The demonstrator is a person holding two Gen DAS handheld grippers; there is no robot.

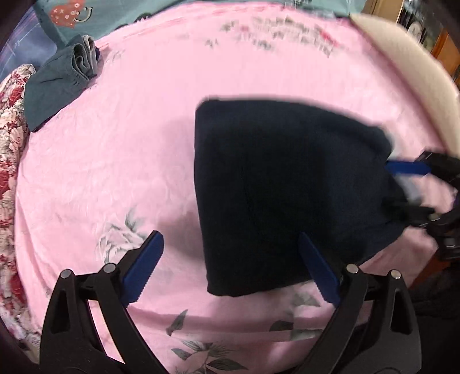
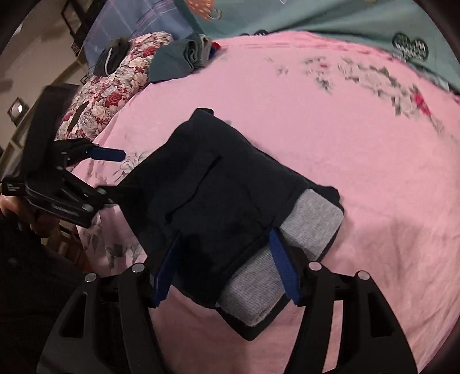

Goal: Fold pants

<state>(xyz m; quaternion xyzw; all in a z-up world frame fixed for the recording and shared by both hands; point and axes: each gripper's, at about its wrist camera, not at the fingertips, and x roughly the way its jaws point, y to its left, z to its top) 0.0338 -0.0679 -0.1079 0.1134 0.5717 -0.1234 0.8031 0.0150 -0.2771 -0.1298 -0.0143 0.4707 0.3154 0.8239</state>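
Observation:
The dark navy pants (image 1: 281, 187) lie folded into a compact bundle on the pink floral bedsheet (image 1: 115, 172). In the right wrist view the pants (image 2: 218, 187) show a grey inner band (image 2: 313, 218) at the near right end. My left gripper (image 1: 230, 237) hangs wide open just above the bundle's near corner, nothing gripped. My right gripper (image 2: 224, 236) stands open over the bundle's near edge, one finger on each side of the dark fabric and not pressing it. The right gripper (image 1: 402, 191) shows blurred at the pants' right end, and the left gripper (image 2: 115, 178) at their left.
A folded teal garment (image 1: 57, 86) (image 2: 172, 63) rests at the bed's far left beside a red floral quilt (image 1: 8, 143) (image 2: 115, 86). Teal bedding (image 2: 330, 20) lines the far side. A cream mattress edge (image 1: 408, 63) curves on the right. A hand (image 2: 17, 207) holds the left gripper.

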